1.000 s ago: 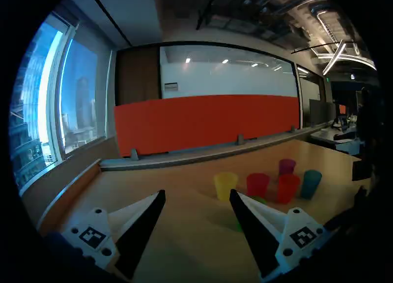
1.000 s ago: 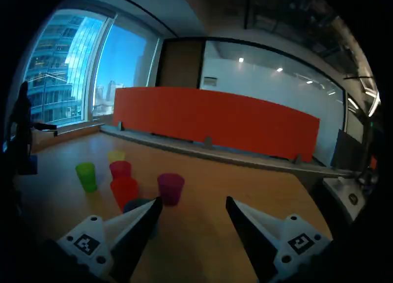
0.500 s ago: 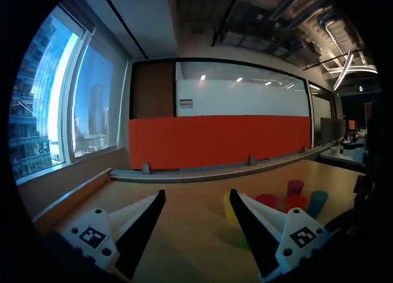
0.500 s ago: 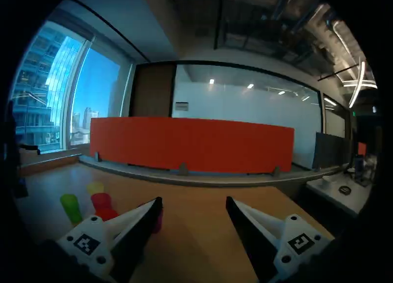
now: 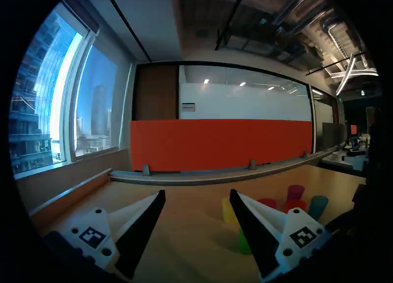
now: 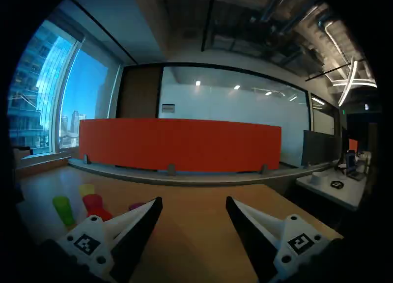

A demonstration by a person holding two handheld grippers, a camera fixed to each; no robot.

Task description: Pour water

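Note:
Several coloured plastic cups stand grouped on a wooden table (image 5: 196, 243). In the left gripper view, a yellow cup (image 5: 227, 210), a green cup (image 5: 244, 242), a pink cup (image 5: 268, 202), a purple cup (image 5: 295, 191), a red cup (image 5: 295, 205) and a teal cup (image 5: 318, 206) sit right of and behind my right finger. My left gripper (image 5: 196, 204) is open and empty. In the right gripper view, a green cup (image 6: 63, 210), a yellow cup (image 6: 87, 189), a pink cup (image 6: 93, 203) and a purple cup (image 6: 136, 205) lie at lower left. My right gripper (image 6: 193, 209) is open, holding nothing.
An orange partition (image 5: 221, 143) runs along the table's far edge on a grey rail (image 5: 211, 177). Tall windows (image 5: 44, 111) fill the left side. A white desk (image 6: 339, 189) with small items stands to the right.
Both gripper views have tilted upward and levelled, so the cups have slid down toward the fingers. Both grippers stayed open.

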